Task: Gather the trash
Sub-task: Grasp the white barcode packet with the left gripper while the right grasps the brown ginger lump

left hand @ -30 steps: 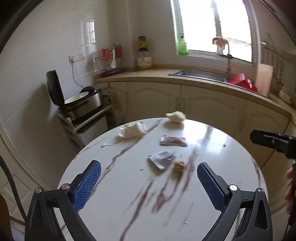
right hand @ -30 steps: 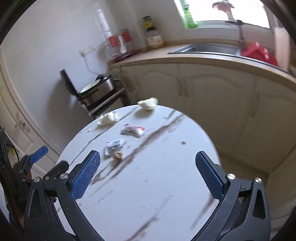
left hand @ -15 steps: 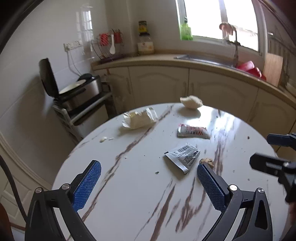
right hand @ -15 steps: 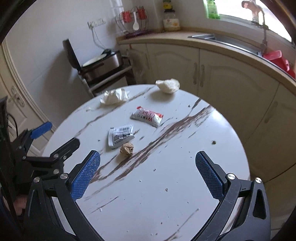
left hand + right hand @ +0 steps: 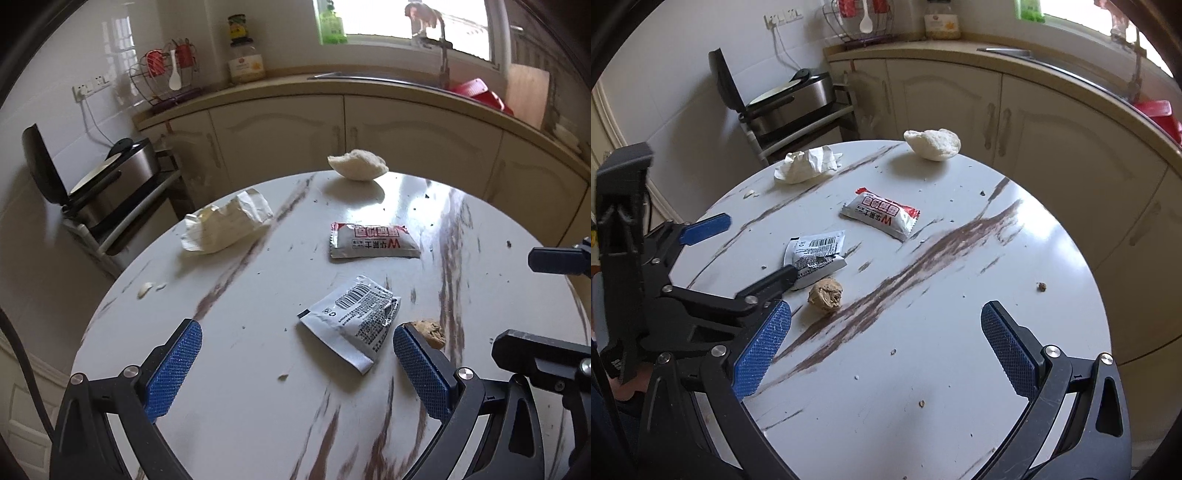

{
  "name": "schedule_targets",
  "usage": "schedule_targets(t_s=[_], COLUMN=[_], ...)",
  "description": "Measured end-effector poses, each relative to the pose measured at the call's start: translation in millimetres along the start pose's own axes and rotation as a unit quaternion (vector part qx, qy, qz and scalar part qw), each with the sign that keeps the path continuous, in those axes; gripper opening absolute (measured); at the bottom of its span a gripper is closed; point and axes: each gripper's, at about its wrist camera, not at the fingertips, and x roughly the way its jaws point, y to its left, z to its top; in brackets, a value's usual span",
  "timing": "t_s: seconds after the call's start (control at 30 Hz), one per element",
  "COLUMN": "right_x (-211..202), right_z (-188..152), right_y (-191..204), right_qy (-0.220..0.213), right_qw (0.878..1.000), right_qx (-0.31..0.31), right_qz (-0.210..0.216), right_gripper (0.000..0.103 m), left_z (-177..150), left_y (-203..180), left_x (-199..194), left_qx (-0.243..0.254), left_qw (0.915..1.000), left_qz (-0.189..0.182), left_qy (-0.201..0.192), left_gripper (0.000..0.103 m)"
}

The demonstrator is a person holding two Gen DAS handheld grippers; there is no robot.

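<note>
Trash lies on the round white marble table (image 5: 258,424): a crumpled tissue (image 5: 225,225) (image 5: 807,166), a pale bun-like lump (image 5: 357,165) (image 5: 932,144), a red-and-white packet (image 5: 373,242) (image 5: 881,216), a torn silver wrapper (image 5: 352,321) (image 5: 814,254) and a brown crumpled ball (image 5: 428,332) (image 5: 825,295). My left gripper (image 5: 295,339) (image 5: 753,247) hangs open just short of the silver wrapper, its right finger beside the brown ball. Over the table's near right part my right gripper (image 5: 886,317) (image 5: 535,302) is open and holds nothing.
An open electric griddle (image 5: 103,184) sits on a rack left of the table. Behind the table runs a counter (image 5: 369,88) with cream cupboards, a dish rack (image 5: 166,74), a sink tap (image 5: 443,48) and a red basin (image 5: 480,92). Crumbs dot the tabletop.
Both grippers have moved forward and down toward the table, so the trash looks closer and larger. The left gripper now reaches the silver wrapper. Both stay open.
</note>
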Motion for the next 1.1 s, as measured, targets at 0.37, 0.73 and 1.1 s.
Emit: schedule_targets(t_s=[0.37, 0.73, 1.1], right_x=[12, 28, 51], right_z=[4, 6, 1], right_y=[0, 16, 41], right_qy=[0.011, 0.026, 0.041], right_qw=[1.000, 1.000, 0.997], right_qx=[0.001, -0.009, -0.061], right_qz=[0.002, 0.009, -0.020], right_gripper=[0.102, 0.097, 0.050], left_z=[4, -4, 4], left_y=[11, 43, 34], left_x=[35, 24, 9], left_qx=[0.000, -0.022, 0.033], left_qw=[0.9964, 0.9955, 0.9953], left_qz=[-0.079, -0.090, -0.090], left_qy=[0.031, 0.018, -0.012], left_gripper=[0.062, 0.012, 0.078])
